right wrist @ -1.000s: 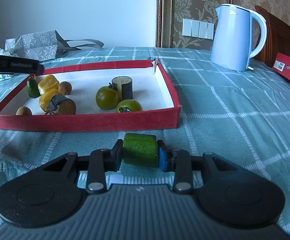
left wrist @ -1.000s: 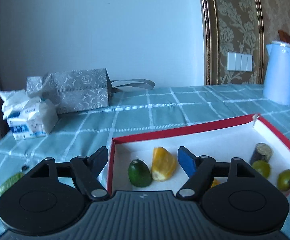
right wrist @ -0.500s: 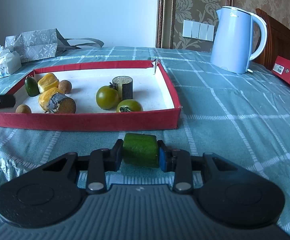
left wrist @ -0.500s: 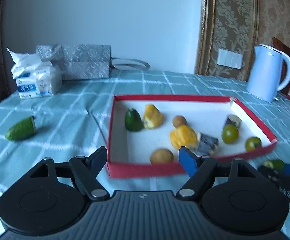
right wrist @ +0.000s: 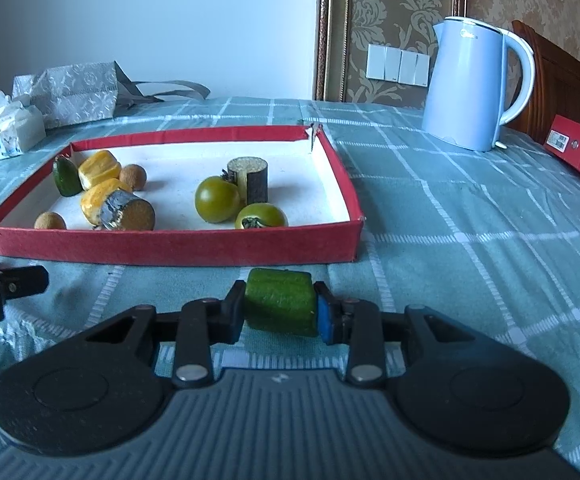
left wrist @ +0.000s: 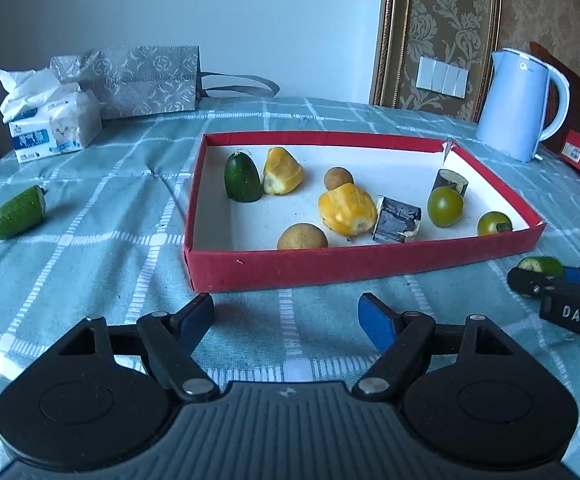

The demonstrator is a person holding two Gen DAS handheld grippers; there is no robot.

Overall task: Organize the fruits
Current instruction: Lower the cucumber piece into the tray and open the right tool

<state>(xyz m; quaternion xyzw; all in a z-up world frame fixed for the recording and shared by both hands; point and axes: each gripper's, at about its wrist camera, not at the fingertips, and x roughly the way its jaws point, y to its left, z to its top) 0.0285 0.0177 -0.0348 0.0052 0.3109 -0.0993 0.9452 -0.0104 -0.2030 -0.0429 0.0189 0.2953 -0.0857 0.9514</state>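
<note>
The left gripper [left wrist: 286,316] has pulled back out of the red tray [left wrist: 361,266]. A second ago its blue pads were right over the tray's near corner, flanking the green and yellow pieces; now they stand wide apart with nothing but checked tablecloth [left wrist: 90,264] between them, and the tray's front wall sits just ahead of the tips. So the left side reads as finished with a drop and free for another pick. The likely candidate is the green cucumber end [left wrist: 17,212], lying loose on the cloth well off to the front-left of this claw, outside the tray.

Ahead of the open claw, inside the tray: a brown round fruit [left wrist: 302,237] nearest, then a yellow corn chunk [left wrist: 345,208] touching a dark cut piece [left wrist: 397,219], a dark green cucumber tip [left wrist: 243,178] beside a second yellow piece [left wrist: 282,171], and green tomatoes [left wrist: 445,206] further right. The claw tilts downward toward the cloth, roughly level across its two fingers.

Over on the right gripper [right wrist: 280,306], no change at all: it stays clamped on a green cucumber chunk [right wrist: 280,300], pads pressed to both cut sides, parked low over the cloth just short of the tray's near wall. That piece has not gone in yet. From the left view, this claw shows at the far right edge. A pale blue kettle [right wrist: 469,88] stands well beyond, to the right.
</note>
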